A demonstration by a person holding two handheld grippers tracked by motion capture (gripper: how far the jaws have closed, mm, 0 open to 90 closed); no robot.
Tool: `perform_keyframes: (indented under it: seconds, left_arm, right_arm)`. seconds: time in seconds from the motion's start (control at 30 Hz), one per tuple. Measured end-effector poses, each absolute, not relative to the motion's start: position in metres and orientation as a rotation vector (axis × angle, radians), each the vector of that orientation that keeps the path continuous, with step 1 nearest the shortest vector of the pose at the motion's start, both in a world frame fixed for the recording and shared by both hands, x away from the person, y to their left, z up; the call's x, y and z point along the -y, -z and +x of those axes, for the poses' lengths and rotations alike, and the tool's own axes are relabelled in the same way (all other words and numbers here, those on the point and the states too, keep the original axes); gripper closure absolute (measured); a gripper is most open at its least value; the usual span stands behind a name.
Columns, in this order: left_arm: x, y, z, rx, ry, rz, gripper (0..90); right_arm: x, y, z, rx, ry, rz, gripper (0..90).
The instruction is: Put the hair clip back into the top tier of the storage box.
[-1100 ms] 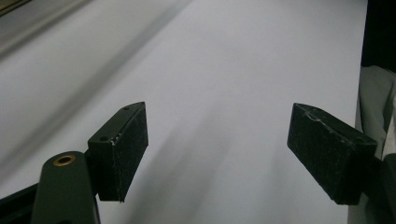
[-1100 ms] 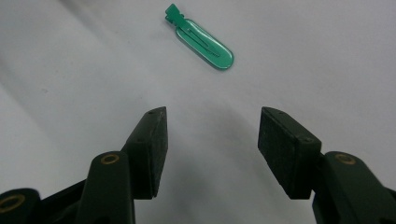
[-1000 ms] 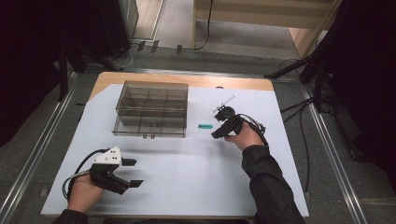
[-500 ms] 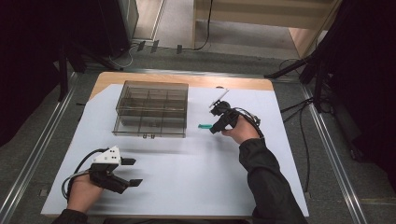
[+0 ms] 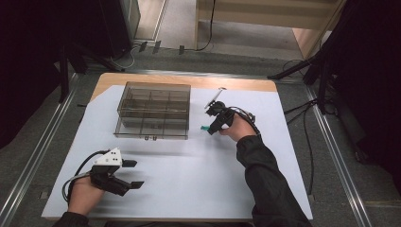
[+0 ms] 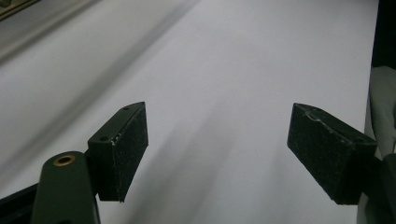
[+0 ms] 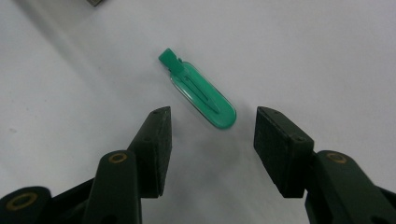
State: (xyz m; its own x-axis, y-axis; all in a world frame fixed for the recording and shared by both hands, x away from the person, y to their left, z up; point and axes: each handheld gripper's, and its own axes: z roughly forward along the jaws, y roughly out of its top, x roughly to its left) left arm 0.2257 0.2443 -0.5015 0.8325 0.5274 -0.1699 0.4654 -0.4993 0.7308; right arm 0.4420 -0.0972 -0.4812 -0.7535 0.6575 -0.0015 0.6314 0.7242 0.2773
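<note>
Green clip (image 7: 200, 95) is the thing we think this job is about, though nobody has told us the job. It is a small green hair clip, long and rounded at one end. It lies flat on the white tabletop (image 5: 198, 184), toward the far edge and a bit right of the middle, just beside the right side of the clear box (image 5: 153, 111).

We hold the right gripper (image 7: 212, 140) low over the clip. Its two black jaws are spread apart, one on each side of the clip's round end. They are not touching it yet. The clip lies at a slant between them, not straight.

So we think the step in hand is reaching in to pick up the clip. Next we would need to go down a little more, so the pads sit on both sides of it, and then squeeze gently. The clip is thin and flat on the tabletop, so it could slip out or slide away if we squeeze too high.

Our left gripper (image 5: 126, 174) rests near the near left corner of the tabletop. Its jaws are spread wide too, and they hold nothing. The clear box has little rooms inside. Maybe the clip goes in one, but we cannot be sure.
</note>
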Motion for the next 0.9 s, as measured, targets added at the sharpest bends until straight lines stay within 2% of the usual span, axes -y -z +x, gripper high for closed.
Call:
perform_keyframes:
  seconds: [0.33, 0.63, 0.83, 0.9]
  left_arm:
    - [-0.245, 0.501, 0.226, -0.722, -0.098, 2.180, 21.3]
    - [-0.244, 0.502, 0.226, -0.724, -0.098, 2.183, 21.3]
    - [-0.245, 0.502, 0.226, -0.726, -0.102, 2.182, 21.3]
    - [-0.245, 0.502, 0.226, -0.725, -0.100, 2.182, 21.3]
  right_arm:
    - [0.085, 0.487, 0.449, -2.848, -0.357, 0.993, 49.5]
    - [0.086, 0.487, 0.454, -2.839, -0.382, 1.005, 57.2]
    - [0.084, 0.486, 0.451, -2.851, -0.385, 1.020, 75.9]
    - [0.084, 0.485, 0.452, -2.850, -0.378, 1.051, 76.4]
